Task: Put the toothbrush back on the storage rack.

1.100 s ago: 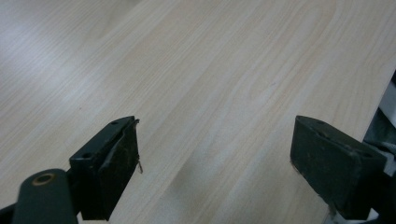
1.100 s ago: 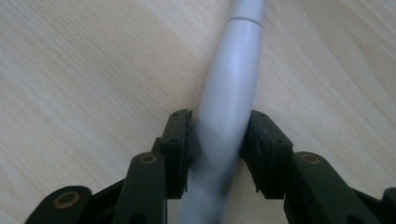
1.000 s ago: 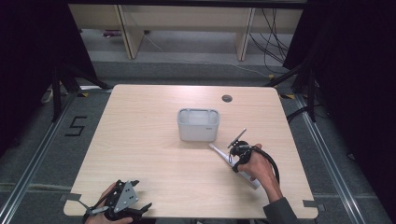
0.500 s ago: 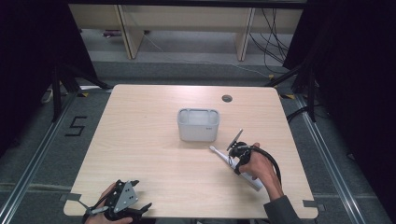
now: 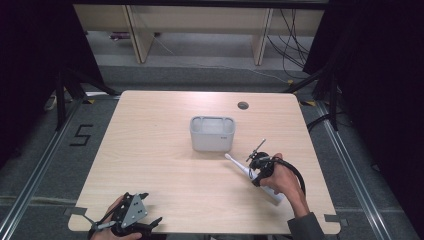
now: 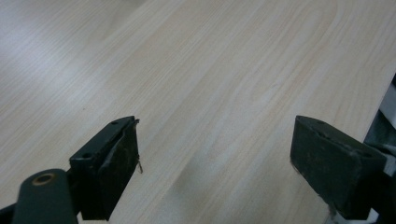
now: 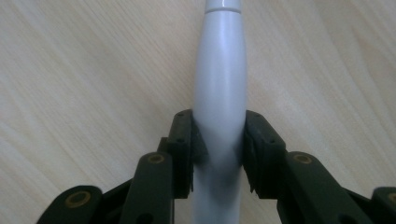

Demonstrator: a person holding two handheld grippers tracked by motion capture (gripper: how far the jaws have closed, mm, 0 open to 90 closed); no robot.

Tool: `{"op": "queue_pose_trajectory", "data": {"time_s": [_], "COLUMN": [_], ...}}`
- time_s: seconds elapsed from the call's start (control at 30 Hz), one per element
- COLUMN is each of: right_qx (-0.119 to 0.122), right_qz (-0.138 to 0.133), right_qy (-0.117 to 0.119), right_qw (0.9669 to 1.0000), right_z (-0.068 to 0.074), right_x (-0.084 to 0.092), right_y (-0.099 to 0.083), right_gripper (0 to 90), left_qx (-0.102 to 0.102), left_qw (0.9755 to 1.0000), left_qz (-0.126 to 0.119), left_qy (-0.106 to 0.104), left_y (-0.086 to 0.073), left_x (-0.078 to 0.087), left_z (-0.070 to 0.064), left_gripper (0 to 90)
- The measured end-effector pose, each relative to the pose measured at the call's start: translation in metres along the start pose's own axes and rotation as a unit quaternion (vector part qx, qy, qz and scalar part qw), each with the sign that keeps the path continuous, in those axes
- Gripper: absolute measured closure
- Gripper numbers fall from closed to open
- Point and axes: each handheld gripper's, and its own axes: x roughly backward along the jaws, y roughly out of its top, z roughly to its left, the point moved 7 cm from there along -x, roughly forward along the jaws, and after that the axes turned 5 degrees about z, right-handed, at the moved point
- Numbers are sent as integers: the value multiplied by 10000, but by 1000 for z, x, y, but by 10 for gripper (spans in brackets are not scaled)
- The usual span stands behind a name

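Pale woodgrain table: right gripper pinches smooth white toothbrush; left gripper spread.

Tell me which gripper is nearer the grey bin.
Right. The right gripper sits just off the grey bin's near right corner, clamped on a white toothbrush. The left gripper is open at the table's near left edge, far from the bin.

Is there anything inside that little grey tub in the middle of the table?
From the high view the grey tub looks empty: its pale inner walls show, with nothing sticking up. Its near wall hides part of the floor, so something small and flat there could not be seen.
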Motion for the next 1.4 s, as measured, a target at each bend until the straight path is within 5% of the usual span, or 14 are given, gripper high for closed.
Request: {"op": "queue_pose_trajectory", "data": {"time_s": [0.33, 0.5, 0.7, 0.73, 0.83, 0.87, 0.9, 0.93, 1.07, 1.1, 1.23, 1.3, 1.33, 1.4], "right_qx": [3, 205, 114, -68, -113, -165, 32, 32, -99, -264, -237, -319, -281, -221], "right_qz": [-764, -1507, -2027, -2049, -2439, -2419, -2624, -2624, -3039, -3047, -3079, -3193, -3141, -3303], "right_qy": [28, 104, 16, 10, 25, 109, -37, -37, -53, 69, -16, -32, -7, -46], "right_qw": [9971, 9883, 9792, 9788, 9697, 9701, 9649, 9649, 9527, 9521, 9511, 9471, 9490, 9436], "right_z": [9, 11, 7, 7, 3, 5, 0, 0, -5, -3, -9, -9, -9, -12], "right_x": [28, 45, 52, 53, 57, 60, 61, 61, 70, 70, 71, 72, 73, 75], "right_y": [0, 11, 19, 19, 23, 22, 26, 26, 32, 33, 37, 40, 41, 45], "right_gripper": [669, 669, 669, 669, 669, 669, 669, 669, 669, 669, 669, 669, 669, 670], "left_qx": [-4, -6, -2, 0, 4, 1, 1, 1, 23, 30, 33, 37, 42, 36], "left_qw": [10000, 10000, 10000, 10000, 10000, 10000, 10000, 10000, 10000, 10000, 10000, 10000, 10000, 10000], "left_qz": [0, -5, -6, -4, -1, -2, -5, -5, -30, -29, -28, -30, -35, -26], "left_qy": [-17, -19, -23, -25, -19, -24, -23, -23, 44, 43, 35, 43, 41, 43], "left_y": [0, 0, 0, 0, 0, 0, 0, 0, 0, 0, 0, 0, 0, -1], "left_x": [0, 0, 0, 0, 0, 0, 0, 0, 0, -1, -1, -1, -1, -1], "left_z": [0, 0, 0, 0, 0, 0, 0, 0, 1, 1, 0, 1, 1, 1], "left_gripper": [150, 150, 150, 150, 149, 150, 150, 150, 150, 150, 150, 150, 150, 150]}}
